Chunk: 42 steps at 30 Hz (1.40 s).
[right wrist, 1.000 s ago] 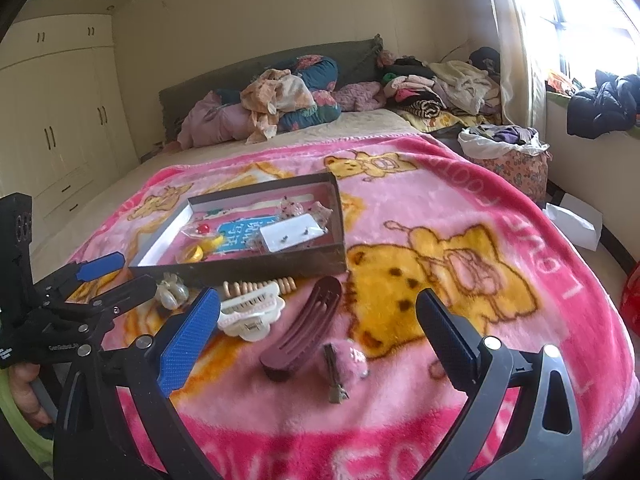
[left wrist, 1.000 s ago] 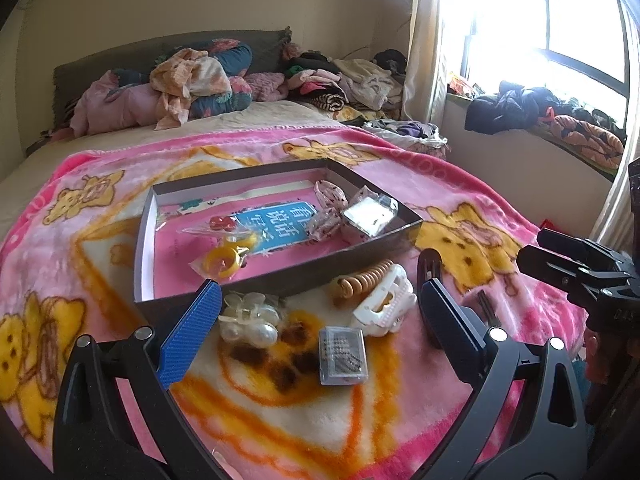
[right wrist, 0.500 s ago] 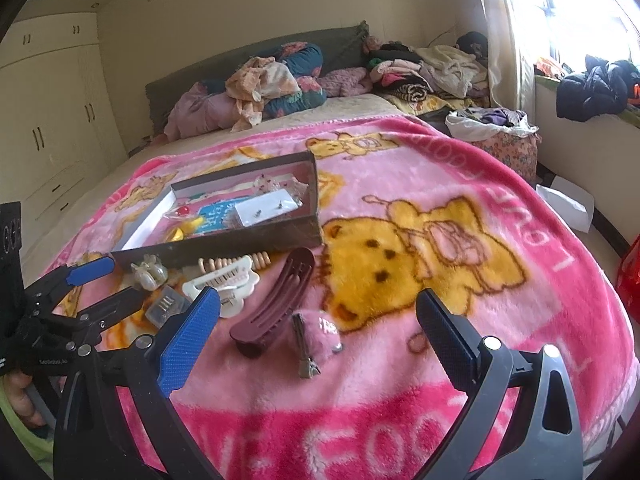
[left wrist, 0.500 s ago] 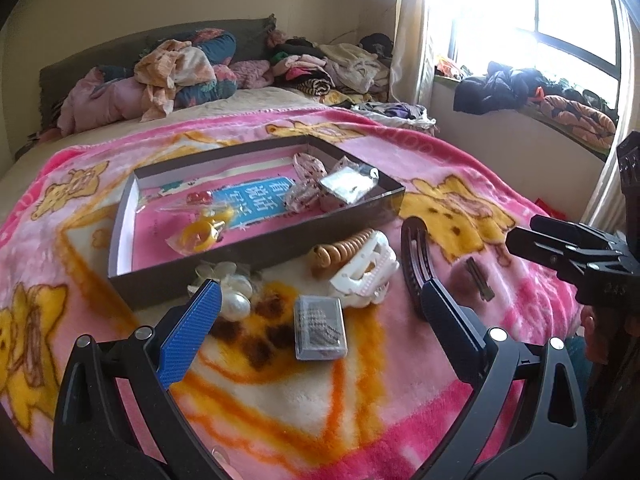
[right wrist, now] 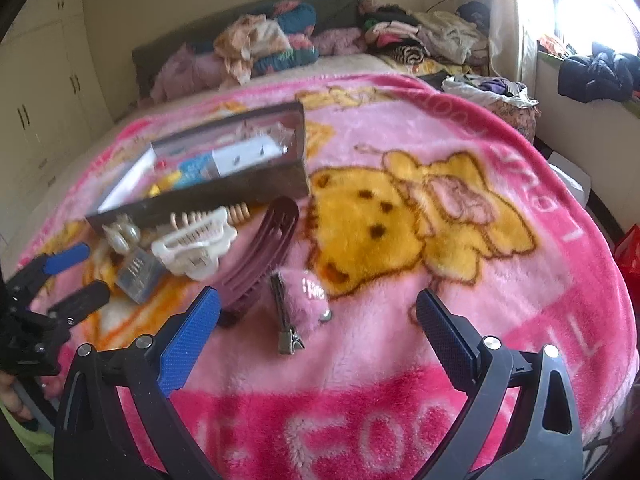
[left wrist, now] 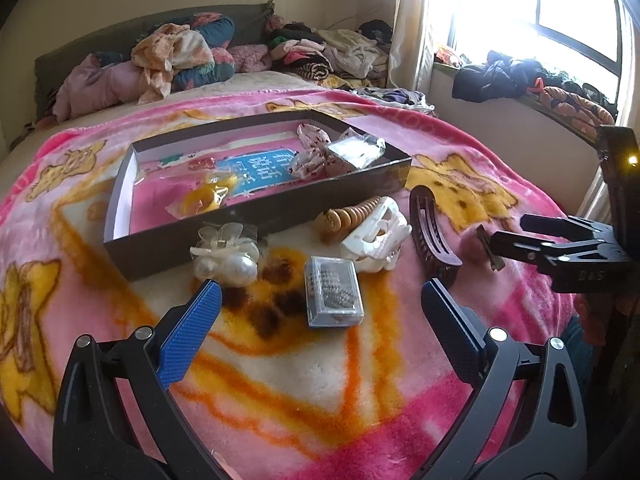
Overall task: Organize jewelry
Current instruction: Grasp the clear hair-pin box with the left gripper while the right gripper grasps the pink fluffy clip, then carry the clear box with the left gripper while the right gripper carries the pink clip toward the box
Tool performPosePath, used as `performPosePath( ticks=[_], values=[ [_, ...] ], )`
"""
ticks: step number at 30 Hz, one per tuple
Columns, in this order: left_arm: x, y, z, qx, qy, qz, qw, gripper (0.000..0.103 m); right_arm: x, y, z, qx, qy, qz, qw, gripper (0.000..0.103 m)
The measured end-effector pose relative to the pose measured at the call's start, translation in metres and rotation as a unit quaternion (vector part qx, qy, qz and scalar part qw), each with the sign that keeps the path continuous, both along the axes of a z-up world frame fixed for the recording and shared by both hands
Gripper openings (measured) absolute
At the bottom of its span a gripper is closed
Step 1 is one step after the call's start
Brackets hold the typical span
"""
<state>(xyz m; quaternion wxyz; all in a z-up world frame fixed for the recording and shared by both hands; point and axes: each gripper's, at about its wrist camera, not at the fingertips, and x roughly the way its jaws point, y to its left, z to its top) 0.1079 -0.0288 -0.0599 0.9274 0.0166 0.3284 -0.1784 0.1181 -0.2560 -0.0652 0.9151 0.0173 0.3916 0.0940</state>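
Observation:
A dark open box [left wrist: 256, 224] [right wrist: 224, 196] lies on the pink blanket and holds several packets and hair pieces. In front of it lie a pearl clip [left wrist: 224, 252], a clear case of small beads [left wrist: 333, 292] [right wrist: 138, 276], a white claw clip [left wrist: 376, 236] [right wrist: 196, 244], a tan spiral clip [left wrist: 348, 216], a maroon banana clip [left wrist: 432, 232] [right wrist: 264, 252] and a pink fluffy clip [right wrist: 304, 300]. My left gripper [left wrist: 320, 332] is open just short of the bead case. My right gripper [right wrist: 318, 332] is open, with the pink fluffy clip between its fingers.
The pink bear blanket [right wrist: 420, 208] covers the bed. Piled clothes [left wrist: 180, 60] lie at the headboard. A window sill with clothes [left wrist: 540, 80] is at the right. Cupboards [right wrist: 40, 112] stand at the left.
Both grippers have moved forward and down toward the items in front of the box. Both stay open and empty.

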Motion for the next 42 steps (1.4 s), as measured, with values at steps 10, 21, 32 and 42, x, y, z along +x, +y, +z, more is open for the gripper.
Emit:
performPosePath(
  ticks=[10,21,32,42],
  values=[
    [0.007,-0.023,-0.006,0.013,0.011,-0.03,0.9994,0.074,0.016,0.005,-0.019,-0.008,0.046,0.006,0.999,0.043],
    [0.025,-0.027,-0.024,0.029,0.043,-0.016,0.9985,0.038,0.015,0.0,-0.016,0.022,0.039,0.011,0.999,0.026],
    [0.026,-0.027,-0.025,0.024,0.053,-0.026,0.998,0.025,0.01,-0.009,-0.009,0.057,0.024,0.006,0.998,0.026],
    [0.02,-0.023,-0.015,0.013,0.053,-0.03,0.9981,0.024,0.004,-0.01,-0.002,0.071,0.012,0.014,0.997,0.026]
  ],
)
